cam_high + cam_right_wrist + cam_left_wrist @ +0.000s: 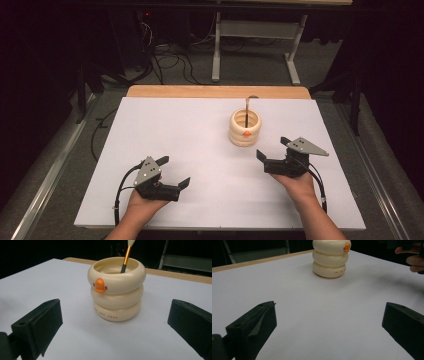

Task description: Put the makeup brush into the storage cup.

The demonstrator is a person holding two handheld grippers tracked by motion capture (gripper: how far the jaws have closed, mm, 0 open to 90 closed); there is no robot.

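Observation:
A cream ringed holder with an orange duck bill stands upright on the white table, right of centre. A brush with a dark and orange handle stands in it, tip up. In the right gripper view the holder and brush sit just ahead between the wide-apart jaws. My right gripper is open, just right of and nearer than the holder. My left gripper is open at the near left, well away from the holder. Both hold nothing.
The white sheet covers a wooden tabletop whose far edge shows. Behind it stand a white frame and cables on the floor. In the left gripper view, the other hand shows at top right.

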